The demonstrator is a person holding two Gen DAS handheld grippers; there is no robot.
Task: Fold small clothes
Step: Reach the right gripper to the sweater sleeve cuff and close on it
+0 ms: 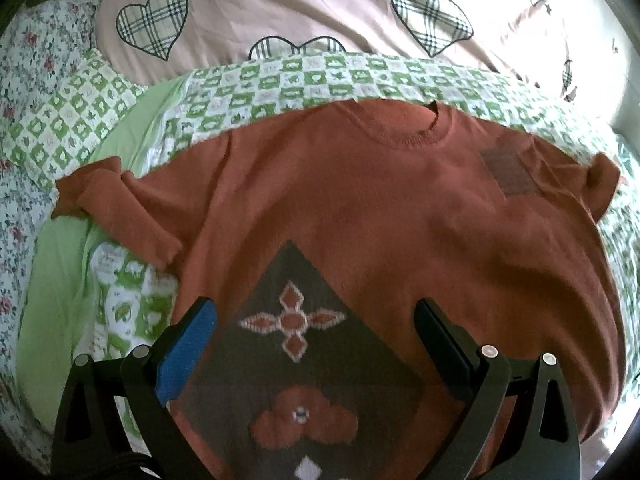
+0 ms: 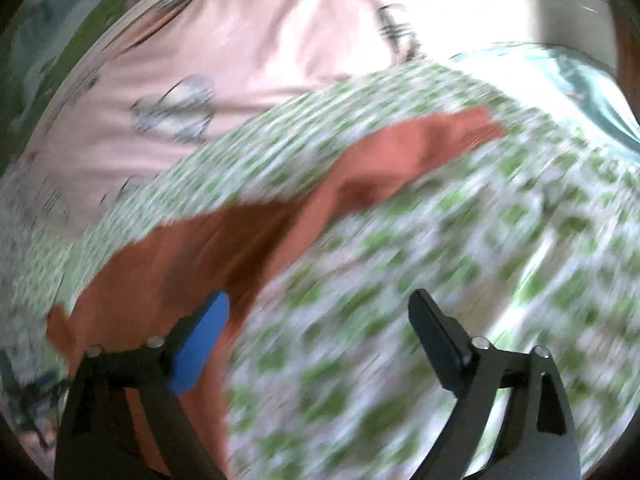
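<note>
A small rust-orange sweater (image 1: pixel 360 208) lies flat, front up, on a green-and-white checked sheet (image 1: pixel 280 80). It has a round collar at the far side, a grey diamond panel with flower motifs near me, and short sleeves spread left and right. My left gripper (image 1: pixel 316 316) is open and empty above the grey panel near the hem. In the blurred right wrist view, my right gripper (image 2: pixel 320 316) is open and empty over the checked sheet, beside the sweater's right side and sleeve (image 2: pixel 420 148).
A pink quilt with plaid hearts (image 1: pixel 320 4) lies beyond the sweater. A floral sheet (image 1: pixel 24 92) and a plain green cloth (image 1: pixel 56 264) lie at the left. A pale teal cloth (image 2: pixel 580 80) lies at the far right.
</note>
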